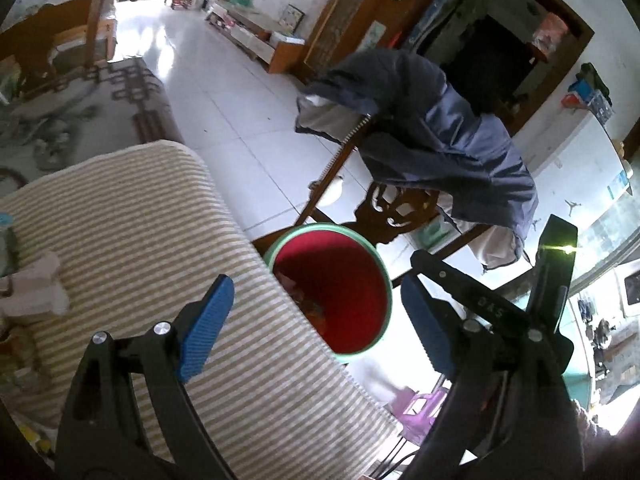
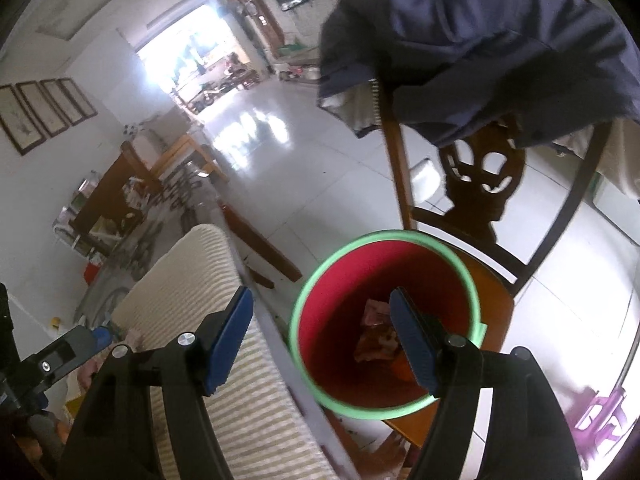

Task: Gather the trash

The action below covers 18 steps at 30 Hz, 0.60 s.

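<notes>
The red bin point(image 2: 384, 320) with a green rim stands on the wooden chair point(image 2: 492, 292) just right of the striped table edge point(image 2: 240, 380), wrappers point(image 2: 376, 344) already at its bottom. The right gripper point(image 2: 324, 340) hangs over it, jaws apart and empty, likely placed for a drop; the left gripper point(image 1: 316, 320) is likewise spread, holding nothing.
</notes>
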Each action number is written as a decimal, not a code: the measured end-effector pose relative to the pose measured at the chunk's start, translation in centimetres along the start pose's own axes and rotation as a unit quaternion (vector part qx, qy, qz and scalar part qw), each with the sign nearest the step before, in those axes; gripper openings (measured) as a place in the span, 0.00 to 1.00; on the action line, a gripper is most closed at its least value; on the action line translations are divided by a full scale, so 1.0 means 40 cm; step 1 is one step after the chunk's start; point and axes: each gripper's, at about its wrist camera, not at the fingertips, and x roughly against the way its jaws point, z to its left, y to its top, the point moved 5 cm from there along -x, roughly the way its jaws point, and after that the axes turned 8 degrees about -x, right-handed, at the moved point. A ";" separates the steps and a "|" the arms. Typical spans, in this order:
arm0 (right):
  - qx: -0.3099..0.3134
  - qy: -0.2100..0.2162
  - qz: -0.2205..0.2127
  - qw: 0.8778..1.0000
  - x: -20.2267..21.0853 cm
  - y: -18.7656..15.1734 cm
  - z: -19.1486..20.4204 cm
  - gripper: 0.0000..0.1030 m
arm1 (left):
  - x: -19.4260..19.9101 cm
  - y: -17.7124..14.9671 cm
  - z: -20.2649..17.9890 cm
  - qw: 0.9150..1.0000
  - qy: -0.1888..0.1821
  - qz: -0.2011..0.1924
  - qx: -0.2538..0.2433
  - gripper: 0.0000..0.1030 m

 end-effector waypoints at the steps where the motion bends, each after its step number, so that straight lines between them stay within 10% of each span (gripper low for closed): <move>1: 0.005 0.003 0.002 1.000 -0.004 -0.007 0.019 0.67 | 0.016 -0.004 0.012 1.000 0.003 -0.004 0.003 0.80; 18: 0.093 0.041 0.056 0.993 -0.073 -0.223 0.349 0.67 | 0.312 -0.142 0.281 0.993 0.056 -0.058 0.082 0.80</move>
